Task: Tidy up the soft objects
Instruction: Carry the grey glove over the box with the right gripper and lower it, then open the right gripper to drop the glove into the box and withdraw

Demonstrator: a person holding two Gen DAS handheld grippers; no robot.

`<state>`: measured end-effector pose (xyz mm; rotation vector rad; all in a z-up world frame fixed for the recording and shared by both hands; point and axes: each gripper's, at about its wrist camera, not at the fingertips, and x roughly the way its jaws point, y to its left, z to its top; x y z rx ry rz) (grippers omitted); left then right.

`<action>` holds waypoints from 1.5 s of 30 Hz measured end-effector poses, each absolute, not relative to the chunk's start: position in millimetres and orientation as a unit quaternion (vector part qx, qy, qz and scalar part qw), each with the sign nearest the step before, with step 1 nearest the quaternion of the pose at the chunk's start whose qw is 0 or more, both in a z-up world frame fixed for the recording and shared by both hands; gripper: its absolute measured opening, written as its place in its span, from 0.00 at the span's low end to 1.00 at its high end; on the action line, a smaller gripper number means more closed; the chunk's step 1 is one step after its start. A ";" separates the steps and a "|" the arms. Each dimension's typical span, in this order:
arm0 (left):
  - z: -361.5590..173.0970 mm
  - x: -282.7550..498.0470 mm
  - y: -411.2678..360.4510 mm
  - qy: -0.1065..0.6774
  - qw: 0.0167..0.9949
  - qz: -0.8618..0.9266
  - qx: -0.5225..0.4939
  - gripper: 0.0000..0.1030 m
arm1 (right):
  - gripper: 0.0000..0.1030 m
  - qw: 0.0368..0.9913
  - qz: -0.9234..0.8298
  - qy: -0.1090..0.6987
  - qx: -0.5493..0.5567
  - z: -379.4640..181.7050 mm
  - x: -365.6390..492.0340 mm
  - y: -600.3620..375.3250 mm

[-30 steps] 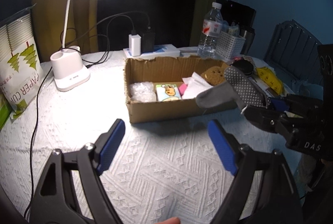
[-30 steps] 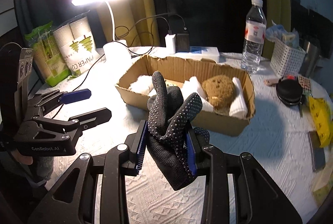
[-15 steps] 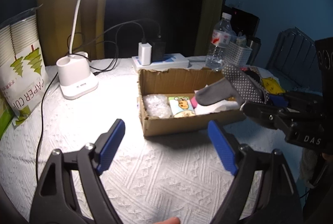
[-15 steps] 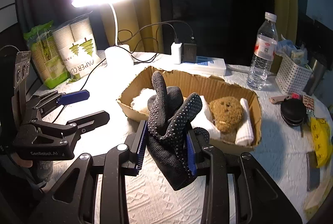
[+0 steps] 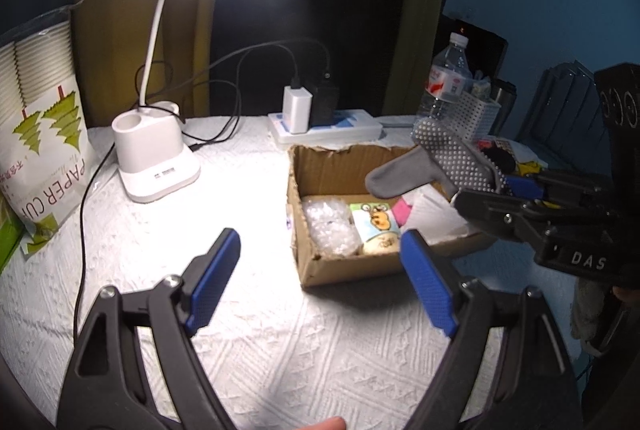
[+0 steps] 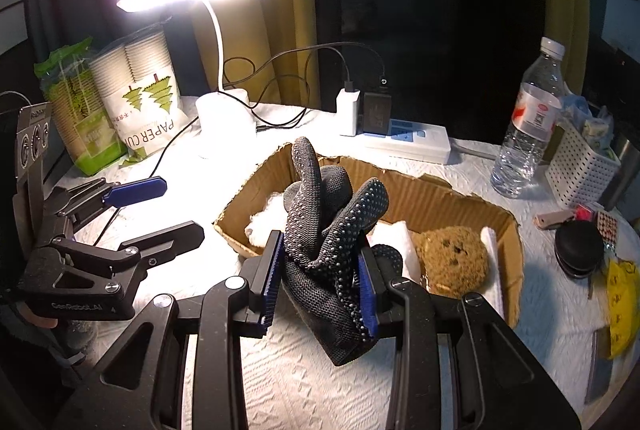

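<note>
My right gripper (image 6: 318, 280) is clamped on the dotted glove (image 6: 328, 230), which stands bunched between my pads, its long axis upright, fingers splayed upward. The cardboard box (image 6: 440, 196) lies straight ahead and below; the glove hangs at the box's near wall, so I judge the drop needs a short push forward over that wall. My left gripper (image 5: 320, 284) hovers spread wide and holding nothing, short of the box's left end. Inside the box sit a brown sponge (image 6: 454, 258) and white wadding (image 6: 266, 220).
</note>
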<state>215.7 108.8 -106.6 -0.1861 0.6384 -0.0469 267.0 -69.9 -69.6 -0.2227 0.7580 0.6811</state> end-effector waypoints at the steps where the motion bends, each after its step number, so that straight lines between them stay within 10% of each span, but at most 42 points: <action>1: -107.5 217.0 109.5 0.314 0.945 -0.023 -0.092 0.81 | 0.35 0.866 0.326 0.363 -0.107 -70.4 269.6 -68.0; 45: -112.1 239.3 110.9 0.329 0.939 -0.014 -0.098 0.81 | 0.49 0.856 0.322 0.392 -0.098 -93.3 312.6 -56.8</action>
